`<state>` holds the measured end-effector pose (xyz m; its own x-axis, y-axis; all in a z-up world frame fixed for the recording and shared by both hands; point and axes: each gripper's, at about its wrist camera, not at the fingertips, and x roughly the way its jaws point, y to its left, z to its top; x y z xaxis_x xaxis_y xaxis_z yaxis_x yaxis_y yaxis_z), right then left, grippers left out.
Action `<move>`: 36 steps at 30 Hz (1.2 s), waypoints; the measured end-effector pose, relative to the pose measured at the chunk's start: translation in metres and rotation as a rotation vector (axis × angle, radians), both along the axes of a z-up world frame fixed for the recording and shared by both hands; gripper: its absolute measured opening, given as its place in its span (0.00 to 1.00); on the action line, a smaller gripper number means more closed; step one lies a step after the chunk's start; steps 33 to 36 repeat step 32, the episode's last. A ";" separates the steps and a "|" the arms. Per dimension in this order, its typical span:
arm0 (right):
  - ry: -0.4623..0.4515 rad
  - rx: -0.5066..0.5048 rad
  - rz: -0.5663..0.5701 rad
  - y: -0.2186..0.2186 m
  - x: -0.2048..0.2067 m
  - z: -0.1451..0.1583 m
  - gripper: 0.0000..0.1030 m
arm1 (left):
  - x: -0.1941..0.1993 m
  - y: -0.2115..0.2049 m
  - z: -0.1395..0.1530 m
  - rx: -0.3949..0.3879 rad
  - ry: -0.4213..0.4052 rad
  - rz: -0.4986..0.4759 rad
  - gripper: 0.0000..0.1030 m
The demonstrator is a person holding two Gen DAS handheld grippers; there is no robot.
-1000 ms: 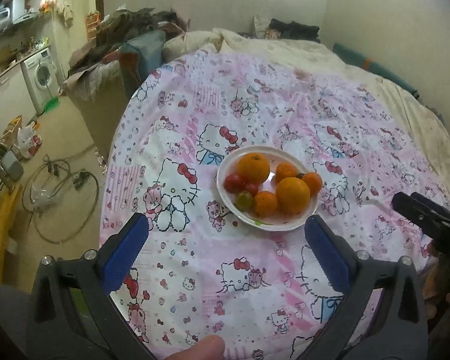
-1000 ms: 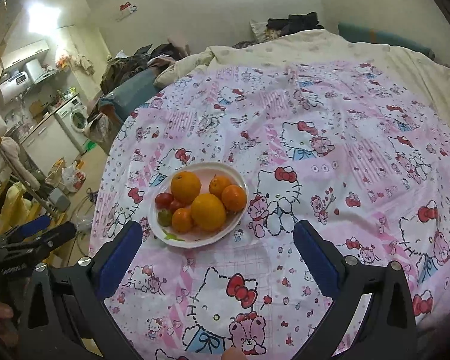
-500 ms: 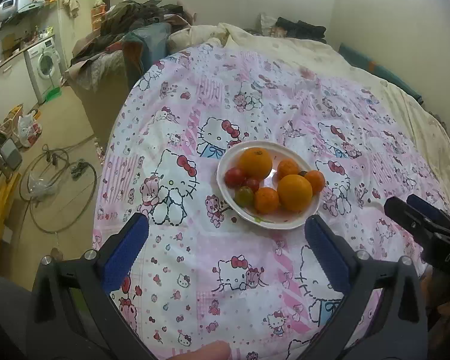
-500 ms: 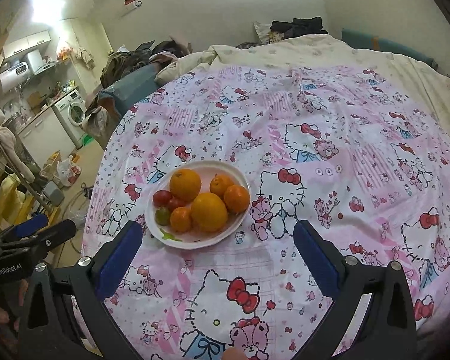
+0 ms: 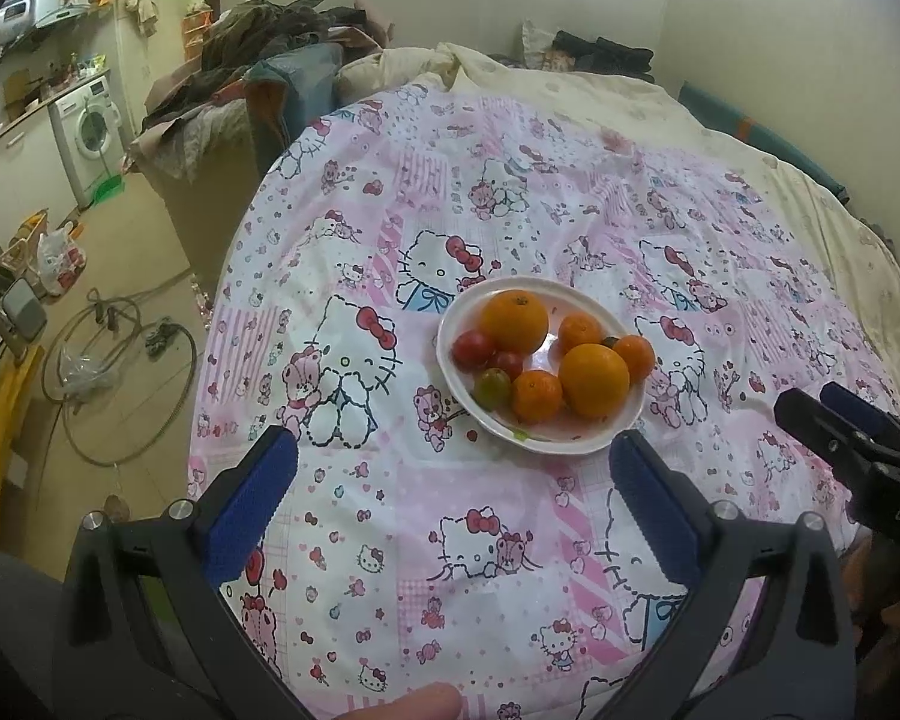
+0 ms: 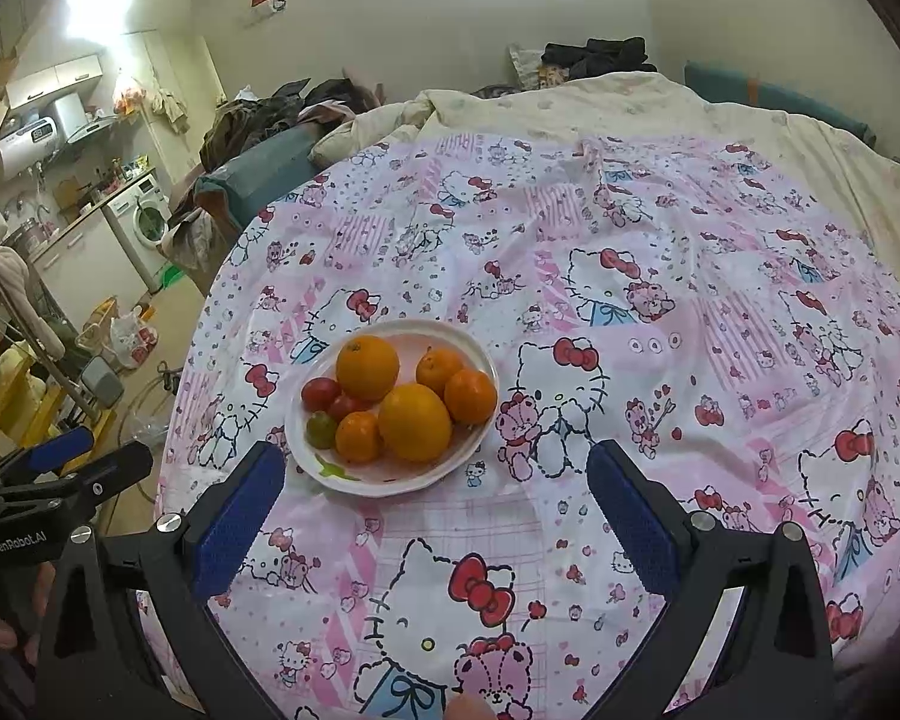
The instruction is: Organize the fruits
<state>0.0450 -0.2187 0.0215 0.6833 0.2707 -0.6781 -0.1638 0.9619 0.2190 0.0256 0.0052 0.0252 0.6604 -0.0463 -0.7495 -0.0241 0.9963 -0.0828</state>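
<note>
A white plate (image 5: 450,354) sits on the pink cartoon-print bedcover (image 5: 426,540). It holds two big oranges (image 5: 515,321) (image 5: 594,380), several small mandarins (image 5: 537,396), red tomatoes (image 5: 473,350) and a greenish tomato (image 5: 492,387). My left gripper (image 5: 450,456) hovers open and empty just short of the plate's near rim. In the right wrist view the plate (image 6: 486,360) lies ahead and slightly left of my right gripper (image 6: 435,468), which is also open and empty. Each gripper shows in the other's view: the right gripper (image 5: 834,426) at the right edge, the left gripper (image 6: 84,456) at the lower left.
A cream duvet (image 5: 570,96) lies behind the pink cover. The bed's left edge (image 5: 210,324) drops to a floor with cables (image 5: 120,360) and bags. A clothes pile (image 5: 258,54) and a washing machine (image 5: 90,132) stand at the far left.
Both views have shifted only slightly, with the plate a touch nearer. The fruit has not moved and both grippers stay open.
</note>
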 end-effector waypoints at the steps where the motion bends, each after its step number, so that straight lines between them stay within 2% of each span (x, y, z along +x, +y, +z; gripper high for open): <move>1: 0.000 -0.001 0.000 0.000 0.000 0.000 1.00 | 0.000 0.000 0.000 0.002 0.000 0.000 1.00; 36: -0.002 -0.012 0.004 0.002 -0.002 0.001 1.00 | 0.003 0.002 -0.004 0.014 0.008 0.013 1.00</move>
